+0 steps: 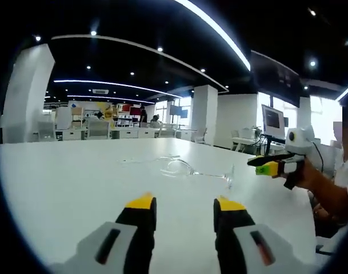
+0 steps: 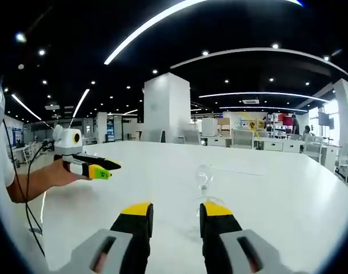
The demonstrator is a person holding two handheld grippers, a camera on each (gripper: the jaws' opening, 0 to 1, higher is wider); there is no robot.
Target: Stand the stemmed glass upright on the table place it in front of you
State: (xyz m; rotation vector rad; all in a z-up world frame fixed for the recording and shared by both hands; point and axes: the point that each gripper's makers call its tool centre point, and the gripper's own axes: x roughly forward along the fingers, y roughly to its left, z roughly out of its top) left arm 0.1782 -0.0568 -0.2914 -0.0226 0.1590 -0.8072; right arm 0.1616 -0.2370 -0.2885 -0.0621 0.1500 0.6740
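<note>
My left gripper (image 1: 181,206) has its yellow-tipped black fingers (image 1: 140,208) parted with nothing between them, hovering above the smooth white tabletop (image 1: 59,188). Just beyond them the stemmed glass (image 1: 188,169) lies on its side, clear and thin-walled, bowl toward the view's left, round foot toward its right. My right gripper (image 2: 174,214) also has its fingers (image 2: 215,216) spread and bare; in the right gripper view the glass (image 2: 204,178) lies just ahead of them, foot nearest, bowl pointing away. In the left gripper view the right gripper (image 1: 276,165) shows held in a hand (image 1: 314,177). I can read no writing anywhere.
</note>
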